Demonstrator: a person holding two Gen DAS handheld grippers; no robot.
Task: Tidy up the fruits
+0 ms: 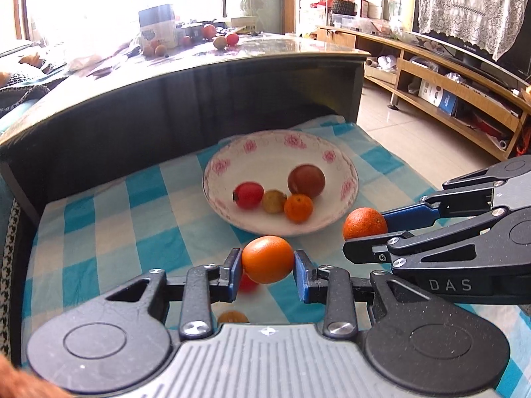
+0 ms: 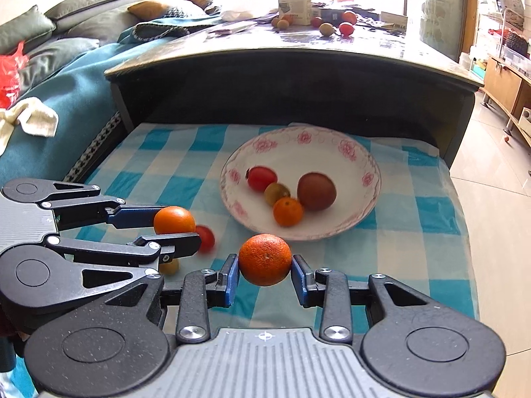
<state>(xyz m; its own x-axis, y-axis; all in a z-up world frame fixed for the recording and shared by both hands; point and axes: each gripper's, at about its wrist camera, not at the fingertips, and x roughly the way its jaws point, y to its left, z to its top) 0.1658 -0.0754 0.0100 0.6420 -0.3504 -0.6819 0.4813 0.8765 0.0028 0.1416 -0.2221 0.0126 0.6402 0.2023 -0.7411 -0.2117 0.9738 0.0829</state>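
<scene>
Under the left hand-held gripper, its own wrist view lets only slivers of two fruits show: a red one behind the left blue pad and a yellowish one cut off by the gripper body. The right wrist view shows them better, a blurred red fruit and a yellow-green one lying on the blue-and-white checked cloth, though both are half covered by the left gripper's lower finger.

The left hand-held gripper is clamped on a smooth orange, held above the cloth just short of the bowl. The right hand-held gripper is clamped on a rougher, darker orange, also beside the bowl's near rim (whether either fruit touches the cloth cannot be told).

The flowered white bowl sits on the cloth and holds four fruits close together: a red tomato-like one, a small greenish one, a small mandarin and a large dark reddish-brown one.

Behind, a higher glass tabletop carries more fruit and a carton, washed out by window glare. Only the right view shows the sofa with cushions; only the left shows the TV bench.
</scene>
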